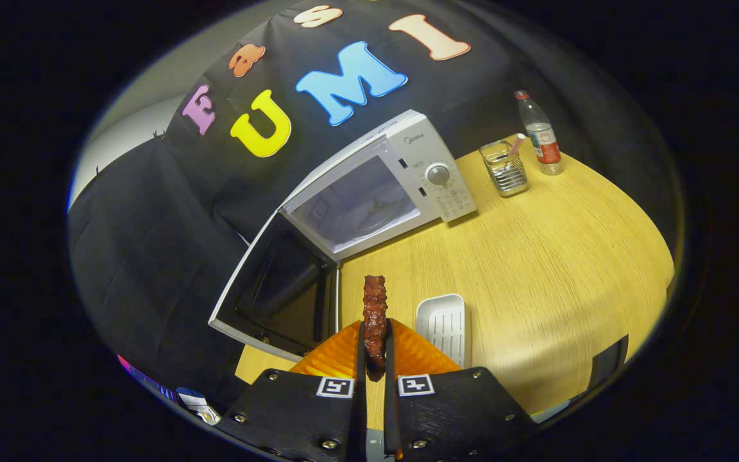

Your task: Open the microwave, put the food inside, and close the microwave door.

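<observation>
A white microwave (408, 173) stands on the wooden table (555, 276), well beyond my fingers. Its door (273, 289) hangs swung open to the left, and the pale cavity (360, 205) with its turntable shows. My gripper (374, 350) is shut on a long dark red strip of food (374, 308), which sticks out ahead past the fingertips. The food is lifted above the table, in front of the open door's edge.
A small white ridged tray (444, 324) lies on the table just right of the fingers. Right of the microwave stand a clear glass holder (504, 168) with a pink-tipped stick and a plastic water bottle (539, 133). Black cloth walls the booth behind.
</observation>
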`<state>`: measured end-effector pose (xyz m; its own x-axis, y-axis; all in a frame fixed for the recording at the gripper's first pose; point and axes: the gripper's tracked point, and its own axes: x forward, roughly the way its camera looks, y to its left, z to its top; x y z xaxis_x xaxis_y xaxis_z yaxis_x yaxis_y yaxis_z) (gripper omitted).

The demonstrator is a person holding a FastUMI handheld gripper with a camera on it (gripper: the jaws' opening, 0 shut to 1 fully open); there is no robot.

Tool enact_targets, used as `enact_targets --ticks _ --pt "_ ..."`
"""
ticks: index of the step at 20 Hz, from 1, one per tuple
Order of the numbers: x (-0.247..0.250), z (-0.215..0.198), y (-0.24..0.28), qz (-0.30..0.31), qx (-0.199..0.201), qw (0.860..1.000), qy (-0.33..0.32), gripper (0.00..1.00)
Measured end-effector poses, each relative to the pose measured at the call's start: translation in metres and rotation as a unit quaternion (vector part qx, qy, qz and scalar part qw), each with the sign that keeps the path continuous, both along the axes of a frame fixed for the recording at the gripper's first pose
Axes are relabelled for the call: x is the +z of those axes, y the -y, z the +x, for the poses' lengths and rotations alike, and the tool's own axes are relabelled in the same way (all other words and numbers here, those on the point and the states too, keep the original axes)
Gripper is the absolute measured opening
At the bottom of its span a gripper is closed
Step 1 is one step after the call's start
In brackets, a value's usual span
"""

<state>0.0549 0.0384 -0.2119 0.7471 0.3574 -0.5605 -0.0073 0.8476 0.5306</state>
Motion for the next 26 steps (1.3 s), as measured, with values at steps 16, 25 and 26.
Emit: enact_targets --ticks 16,25,26 --pt "-0.008 0.141 -0.059 0.009 0.014 0.999 0.037 0.11" --pt "-0.05 0.221 -0.07 -0.005 -0.038 0.998 0.045 0.11" --pt "-0.057 0.229 -0.071 -0.004 -0.044 0.998 0.045 0.11"
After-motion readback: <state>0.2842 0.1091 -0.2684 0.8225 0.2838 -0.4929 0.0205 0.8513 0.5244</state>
